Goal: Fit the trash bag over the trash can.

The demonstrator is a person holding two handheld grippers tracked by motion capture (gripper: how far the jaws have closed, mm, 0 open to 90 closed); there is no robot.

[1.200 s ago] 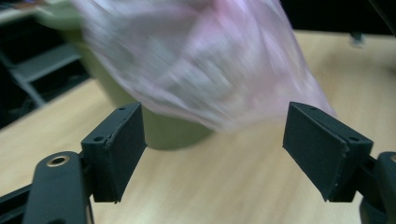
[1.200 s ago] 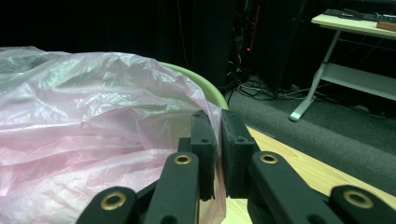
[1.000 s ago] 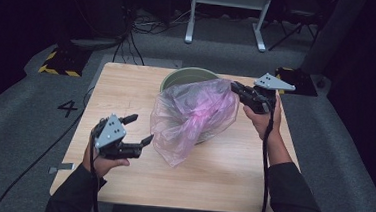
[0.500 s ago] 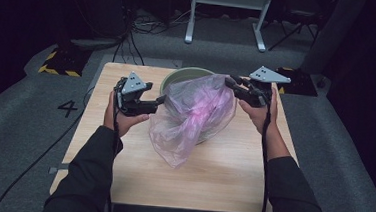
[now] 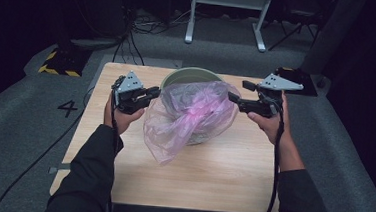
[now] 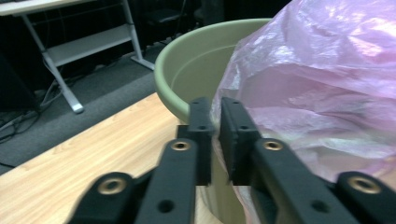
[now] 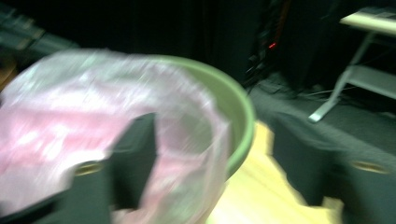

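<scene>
A: Where is the pink bag (image 5: 191,117)?

B: It lies draped over the green bucket (image 5: 188,76) at the middle of the wooden table (image 5: 221,173), covering the near part of the rim and spilling down the near-left side onto the tabletop. The far arc of the rim is bare.

A: And the left gripper (image 5: 149,92)?

B: Just left of the bucket, at the bag's left edge. In the left gripper view its jaws stand almost together at the film's edge beside the rim, with a narrow slit between them. I cannot tell whether any film is pinched in it.

A: The right gripper (image 5: 232,96)?

B: At the bag's right edge, near the rim. The right gripper view is blurred, but its jaws stand wide apart, one behind the film, the other clear of the bucket on the right.
</scene>
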